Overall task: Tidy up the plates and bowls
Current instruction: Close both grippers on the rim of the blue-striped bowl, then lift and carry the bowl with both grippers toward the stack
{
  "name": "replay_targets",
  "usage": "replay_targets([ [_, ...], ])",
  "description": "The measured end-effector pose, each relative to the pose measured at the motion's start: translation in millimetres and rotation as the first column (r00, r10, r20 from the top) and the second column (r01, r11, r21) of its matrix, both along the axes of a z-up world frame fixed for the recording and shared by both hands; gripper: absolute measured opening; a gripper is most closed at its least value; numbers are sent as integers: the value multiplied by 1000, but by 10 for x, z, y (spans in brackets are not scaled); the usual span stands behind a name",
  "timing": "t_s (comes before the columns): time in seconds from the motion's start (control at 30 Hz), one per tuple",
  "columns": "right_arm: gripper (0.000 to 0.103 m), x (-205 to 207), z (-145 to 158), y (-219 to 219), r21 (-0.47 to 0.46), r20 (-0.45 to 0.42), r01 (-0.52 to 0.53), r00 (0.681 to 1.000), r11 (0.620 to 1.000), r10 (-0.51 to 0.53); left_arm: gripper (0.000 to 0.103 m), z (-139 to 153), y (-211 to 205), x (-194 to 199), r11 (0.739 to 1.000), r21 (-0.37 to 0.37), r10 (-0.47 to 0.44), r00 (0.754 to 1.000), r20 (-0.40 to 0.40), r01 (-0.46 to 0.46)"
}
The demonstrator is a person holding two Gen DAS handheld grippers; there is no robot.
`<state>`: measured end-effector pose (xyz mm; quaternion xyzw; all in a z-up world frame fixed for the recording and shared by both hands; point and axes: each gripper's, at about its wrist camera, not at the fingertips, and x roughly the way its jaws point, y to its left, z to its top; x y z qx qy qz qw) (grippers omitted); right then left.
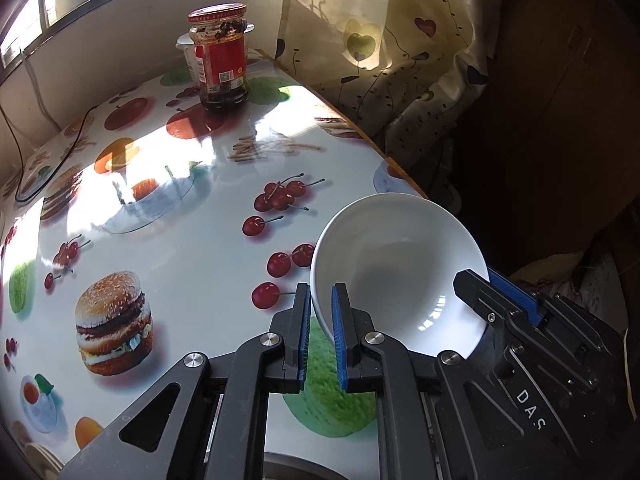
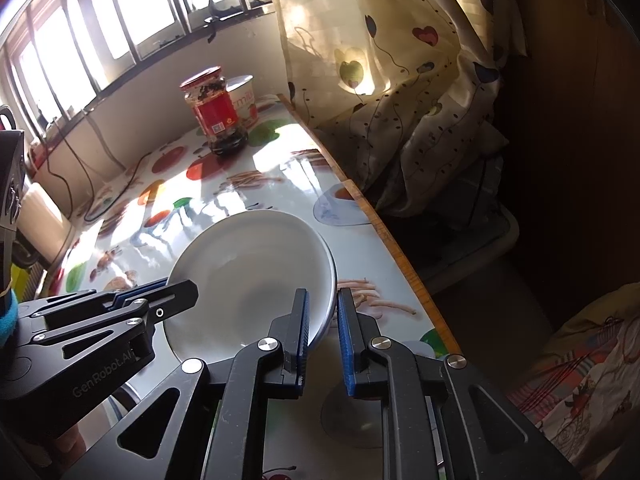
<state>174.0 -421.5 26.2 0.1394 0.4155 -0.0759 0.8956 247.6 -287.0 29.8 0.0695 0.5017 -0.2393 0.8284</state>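
A white bowl (image 1: pixel 400 272) sits tilted over the fruit-print table (image 1: pixel 180 240), close to its right edge. My left gripper (image 1: pixel 320 312) is shut on the bowl's near-left rim, which runs between its blue pads. On the opposite rim, my right gripper (image 1: pixel 482 280) reaches in from the right. In the right wrist view the same bowl (image 2: pixel 248 272) fills the middle, and my right gripper (image 2: pixel 323 304) is shut on its right rim. My left gripper (image 2: pixel 176 285) clamps the bowl's left rim there.
A red-labelled jar (image 1: pixel 222 60) stands at the far end of the table, with a white cup (image 2: pixel 244 96) behind it. A heart-print curtain (image 1: pixel 400 60) hangs past the table's wooden right edge (image 2: pixel 400 248). A black cable (image 1: pixel 60 152) trails at the far left.
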Motion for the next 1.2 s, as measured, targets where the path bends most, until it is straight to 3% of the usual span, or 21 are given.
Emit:
replay_targets([
  [0.7, 14, -3, 7, -17, 2, 0, 6, 1000, 1000, -6, 11, -3, 8, -14, 1000, -11, 4, 1000, -6, -4],
  [1.2, 14, -159, 126, 33, 7, 35, 16, 999, 1000, -17, 11, 161, 103, -126, 999, -42, 7, 1000, 18, -7],
])
